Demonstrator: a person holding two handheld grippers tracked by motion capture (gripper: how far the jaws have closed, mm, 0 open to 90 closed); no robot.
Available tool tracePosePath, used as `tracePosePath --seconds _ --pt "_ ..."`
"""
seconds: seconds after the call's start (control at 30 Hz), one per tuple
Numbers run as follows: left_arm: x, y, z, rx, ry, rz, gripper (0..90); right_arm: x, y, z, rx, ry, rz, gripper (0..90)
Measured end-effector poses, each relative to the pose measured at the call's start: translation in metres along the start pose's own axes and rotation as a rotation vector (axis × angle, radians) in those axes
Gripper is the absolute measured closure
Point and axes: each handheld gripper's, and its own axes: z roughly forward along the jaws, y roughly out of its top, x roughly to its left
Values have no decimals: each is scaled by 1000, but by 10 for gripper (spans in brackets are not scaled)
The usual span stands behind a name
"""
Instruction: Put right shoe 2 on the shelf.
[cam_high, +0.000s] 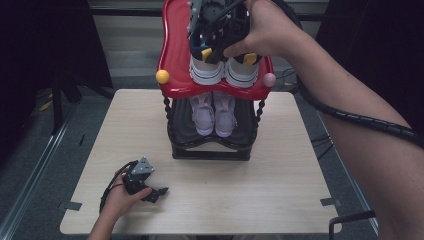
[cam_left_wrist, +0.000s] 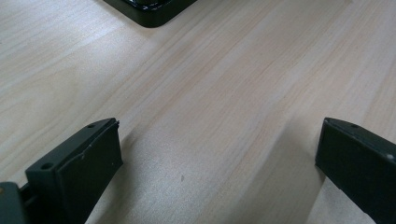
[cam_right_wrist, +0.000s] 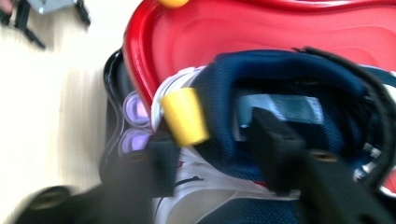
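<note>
A two-tier shoe rack stands at the table's far middle, with a red top tray (cam_high: 175, 60) and a black lower shelf (cam_high: 210, 150). A pair of navy-and-white sneakers (cam_high: 206, 72) sits on the red tray, and a pale pink pair (cam_high: 215, 115) sits below. My right gripper (cam_high: 207, 50) reaches down onto the left sneaker's heel. In the right gripper view its jaws (cam_right_wrist: 215, 147) straddle the navy heel collar (cam_right_wrist: 280, 70) beside a yellow pull tab (cam_right_wrist: 184, 116), one jaw inside the shoe and one outside, not visibly pressing. My left gripper (cam_high: 157, 194) rests on the table at the front left, with its jaws (cam_left_wrist: 219, 154) wide and only bare wood between them.
The light wood table (cam_high: 250, 190) has free room in front of the rack and on both sides. A yellow ball (cam_high: 162, 76) and a pink ball (cam_high: 269, 79) cap the rack's front posts. The rack's black base corner (cam_left_wrist: 149, 9) lies ahead of the left gripper.
</note>
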Motion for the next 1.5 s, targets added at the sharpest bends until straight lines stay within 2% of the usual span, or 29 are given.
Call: tracePosePath --seconds 0.1,0.13,0.17,0.33,0.5,0.67,0.87,1.03,1.27,1.5 --pt "0 0 0 0 0 0 0 -2 -4 -10 -32 -13 59 364" --pt "0 0 0 0 0 0 0 -3 -6 -13 -33 -11 76 363" --pt "0 0 0 0 0 0 0 -4 -9 -17 -41 -28 67 362" --pt "0 0 0 0 0 0 0 -1 -24 -34 -58 -19 129 304" --pt "0 0 0 -1 1 0 0 1 -50 -51 -85 -4 225 264" --pt "1 0 0 -1 3 5 0 10 -69 -60 -87 12 260 243" --pt "1 0 0 -1 10 9 0 24 -98 -65 -64 32 290 227" --pt "1 0 0 -1 6 9 0 34 -120 -64 -15 61 330 218" --pt "1 0 0 -1 8 10 0 46 -148 -55 45 108 365 191" --pt "1 0 0 0 8 10 0 53 -165 -43 95 136 389 156"
